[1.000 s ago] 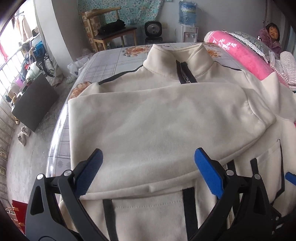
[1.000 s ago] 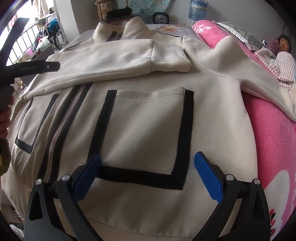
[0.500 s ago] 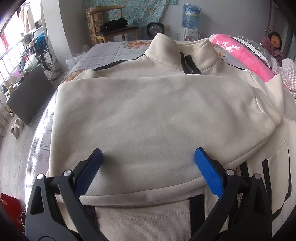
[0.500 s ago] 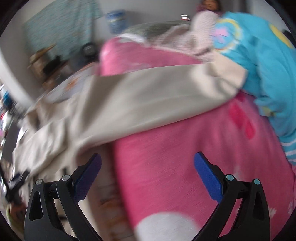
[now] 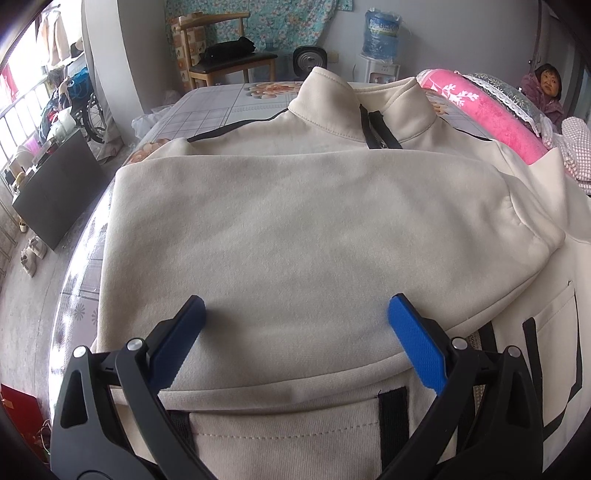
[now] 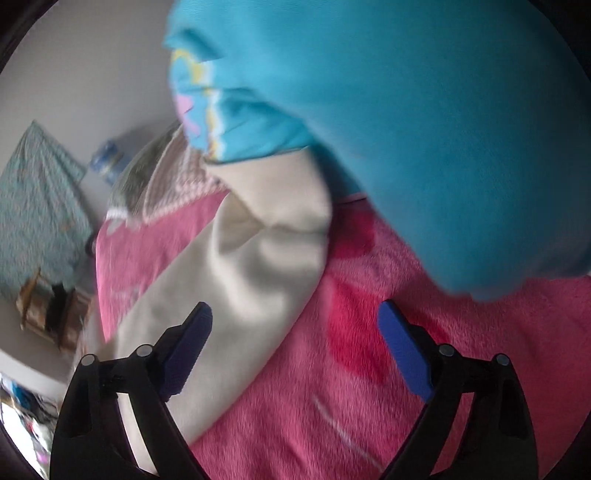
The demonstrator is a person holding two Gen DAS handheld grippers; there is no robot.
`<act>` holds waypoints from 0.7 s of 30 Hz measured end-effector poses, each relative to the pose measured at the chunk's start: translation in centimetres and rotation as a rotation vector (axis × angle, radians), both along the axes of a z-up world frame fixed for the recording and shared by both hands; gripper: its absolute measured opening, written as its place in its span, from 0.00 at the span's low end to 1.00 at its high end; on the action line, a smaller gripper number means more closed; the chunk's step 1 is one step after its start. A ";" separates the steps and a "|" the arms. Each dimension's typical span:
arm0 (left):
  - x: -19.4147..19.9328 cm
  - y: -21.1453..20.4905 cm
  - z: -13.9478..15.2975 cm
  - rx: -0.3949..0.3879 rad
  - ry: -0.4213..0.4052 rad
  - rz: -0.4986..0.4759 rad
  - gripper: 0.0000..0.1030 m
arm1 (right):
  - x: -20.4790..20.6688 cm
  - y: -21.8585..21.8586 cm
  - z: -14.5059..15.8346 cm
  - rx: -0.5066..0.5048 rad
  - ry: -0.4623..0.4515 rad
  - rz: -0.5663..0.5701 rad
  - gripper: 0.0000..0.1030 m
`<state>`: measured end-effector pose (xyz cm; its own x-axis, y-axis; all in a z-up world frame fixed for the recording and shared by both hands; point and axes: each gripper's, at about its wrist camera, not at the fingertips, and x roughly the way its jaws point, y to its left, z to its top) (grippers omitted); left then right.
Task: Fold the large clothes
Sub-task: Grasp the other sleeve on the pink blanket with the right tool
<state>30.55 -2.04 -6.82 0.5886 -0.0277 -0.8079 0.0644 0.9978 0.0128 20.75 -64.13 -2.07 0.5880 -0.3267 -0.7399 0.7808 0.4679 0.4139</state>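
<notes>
Right gripper (image 6: 295, 347) has swung away from the pocketed front of the cream jacket (image 5: 295, 229) and now hangs over the outstretched sleeve (image 6: 258, 266) on the far right, its view rolled and blurred. Its jaws have just been closing a little but stand wide, with the sleeve cloth partly between them and no pad pressing on it that I can see. A second ago this gripper looked straight down the jacket's front, so the change reads as a reach for the second sleeve, most likely to fold it across the body as the first one already lies.

Left gripper (image 5: 291, 332) hovers with jaws open and empty over the folded sleeve (image 5: 314, 240), which lies across the chest; its view has barely shifted. The jacket lies face up on the patterned table (image 5: 221, 107), collar at the far end.

The loose sleeve's cuff rests on a pink plush blanket (image 6: 369, 369), just under a blue garment (image 6: 424, 129). Farther off stand a wooden chair (image 5: 221, 48) and a water bottle (image 5: 380, 31) on its dispenser; the bottle's label is too small to read, and no other writing shows.
</notes>
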 end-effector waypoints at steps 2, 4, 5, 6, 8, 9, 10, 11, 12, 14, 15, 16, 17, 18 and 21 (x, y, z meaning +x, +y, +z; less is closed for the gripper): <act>0.0 0.0 0.0 0.000 0.000 0.001 0.94 | 0.5 -0.5 0.1 -0.030 -0.002 -0.031 0.81; 0.0 0.0 0.0 0.000 0.000 0.001 0.94 | 1.0 -1.0 0.3 -0.042 -0.015 -0.058 0.80; 0.0 0.0 0.0 0.000 0.000 0.000 0.94 | 1.2 -1.3 0.2 -0.053 -0.015 -0.081 0.79; 0.0 0.0 0.0 0.000 0.000 0.001 0.94 | 1.4 -1.5 0.2 -0.067 -0.008 -0.105 0.77; -0.1 0.1 0.0 0.001 -0.001 0.002 0.94 | 1.9 -1.5 -0.3 -0.089 0.016 -0.131 0.76; -0.1 0.1 0.0 0.002 -0.001 0.004 0.94 | 2.1 -1.5 -0.5 -0.099 0.029 -0.139 0.73; -0.1 0.1 0.0 0.002 -0.001 0.005 0.94 | 2.3 -1.4 -0.7 -0.107 0.038 -0.142 0.72; -0.1 0.1 0.0 0.002 -0.001 0.004 0.94 | 2.4 -1.3 -0.7 -0.113 0.043 -0.140 0.71; -0.1 0.1 0.0 0.002 -0.001 0.004 0.94 | 2.4 -1.2 -0.7 -0.115 0.044 -0.136 0.67; -0.1 0.1 0.0 0.002 -0.001 0.004 0.94 | 2.4 -1.2 -0.7 -0.110 0.049 -0.127 0.56; -0.1 0.1 0.0 0.002 -0.001 0.004 0.94 | 2.4 -1.1 -0.7 -0.104 0.051 -0.117 0.46; -0.1 0.2 0.0 0.002 -0.001 0.004 0.94 | 2.4 -1.0 -0.7 -0.098 0.049 -0.105 0.32; -0.1 0.1 0.0 0.002 -0.001 0.004 0.94 | 2.4 -0.9 -0.6 -0.093 0.047 -0.094 0.25; -0.1 0.2 0.0 0.002 -0.001 0.004 0.94 | 2.2 -0.6 -0.5 -0.097 0.050 -0.093 0.17; -0.1 0.1 0.0 0.002 -0.001 0.004 0.94 | 1.8 0.1 0.3 -0.109 0.032 -0.073 0.07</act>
